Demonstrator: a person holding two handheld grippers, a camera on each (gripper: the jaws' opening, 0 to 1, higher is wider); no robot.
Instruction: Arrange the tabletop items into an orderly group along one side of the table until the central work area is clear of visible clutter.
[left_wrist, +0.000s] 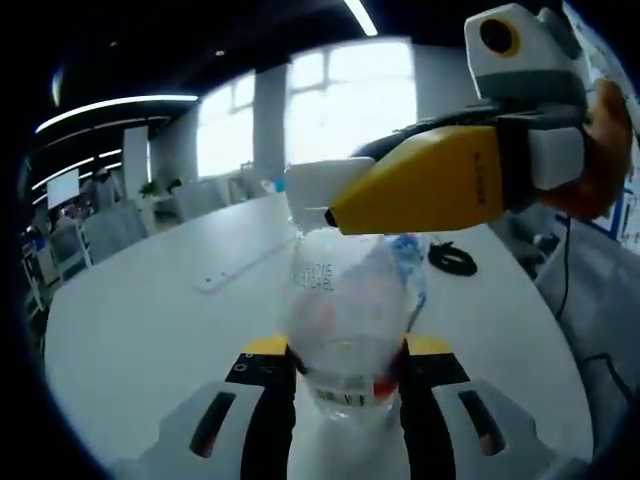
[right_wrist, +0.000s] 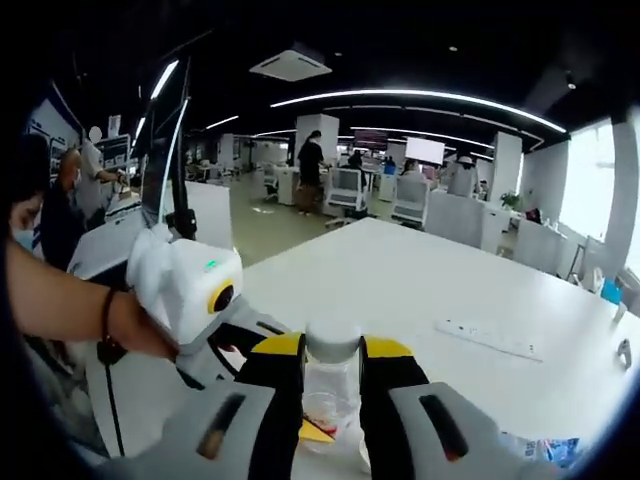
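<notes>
Above the white table (left_wrist: 150, 330), both grippers' jaws clamp 1 clear bottle (left_wrist: 350, 310): left gripper (left_wrist: 345, 375) at its body, right gripper (right_wrist: 333, 365) at its cap.

An open-plan office: rows of desks with office chairs (right_wrist: 346, 190) and monitors (right_wrist: 425, 150) stretch back under long strip lights (right_wrist: 420, 97), a ceiling air-conditioning unit (right_wrist: 290, 64) hangs overhead, tall windows (left_wrist: 305, 105) brighten one side, and a big white meeting table (right_wrist: 420, 280) stands up front.

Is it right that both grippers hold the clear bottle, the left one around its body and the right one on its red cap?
Not quite. The cap is white, as the right gripper view shows. The left gripper clamps the bottle around its body, and the right gripper grips at the cap.
</notes>
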